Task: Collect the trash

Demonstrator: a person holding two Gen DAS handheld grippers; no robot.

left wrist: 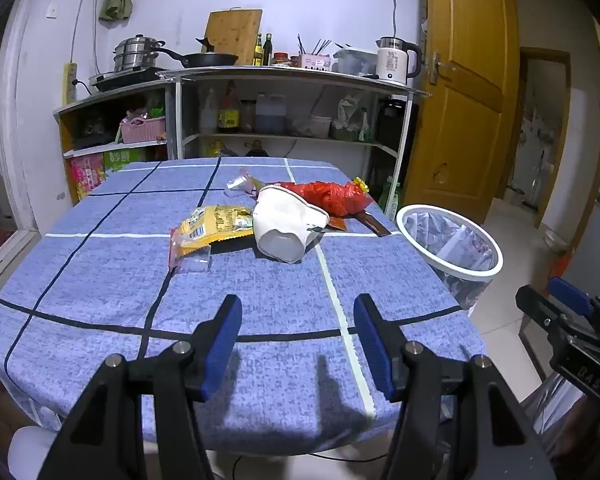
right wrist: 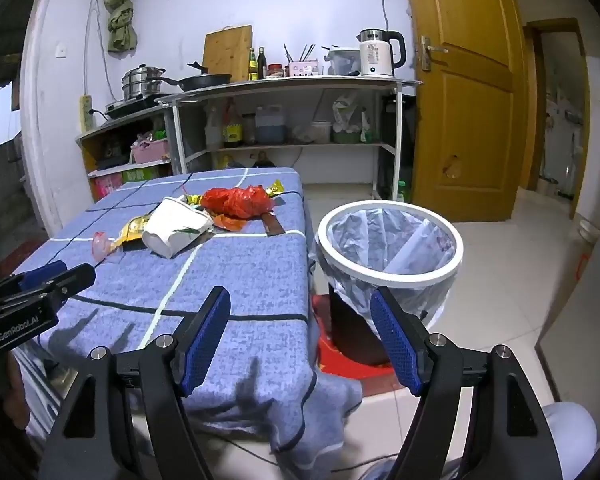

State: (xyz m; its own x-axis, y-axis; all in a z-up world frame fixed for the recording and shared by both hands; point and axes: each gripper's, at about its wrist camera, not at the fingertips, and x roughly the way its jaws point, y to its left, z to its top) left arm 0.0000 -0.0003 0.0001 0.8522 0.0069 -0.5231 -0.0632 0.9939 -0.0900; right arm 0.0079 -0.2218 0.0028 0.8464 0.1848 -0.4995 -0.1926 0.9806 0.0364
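Location: kitchen table under a blue checked cloth (left wrist: pixel 100 280), shelving behind, wooden door at right.

Trash on table, all uncollected, bunched mid-table toward the far side:
- Paper cup (left wrist: pixel 286 226), white, tipped on its side; base toward the near edge, mouth toward the far side and slightly left; long axis running near-to-far, a little askew. Touching the yellow packet on its left.
- Yellow packet (left wrist: pixel 210 228), flat, long axis roughly crosswise to the cup's, clear end trailing toward the near-left.
- Red plastic bag (left wrist: pixel 334 196), crumpled, just behind the cup, stretched across the table.
- Silver wrapper (left wrist: pixel 240 183), small, behind the cup, toward the far edge.
- Brown strip (left wrist: pixel 374 224), flat, beside the red bag near the right edge.

Bin (right wrist: pixel 390 276): white-rimmed, clear liner, on the floor just beside the table's right edge. No trash visible in the part of the liner on show.

Left gripper (left wrist: pixel 296 344): fingers apart, nothing between, hovering over the near table edge, well short of the cup.

Right gripper (right wrist: pixel 300 336): fingers wide apart, empty, over the near-right table corner, bin ahead.

Progress: judged at the start; every piece left to move.
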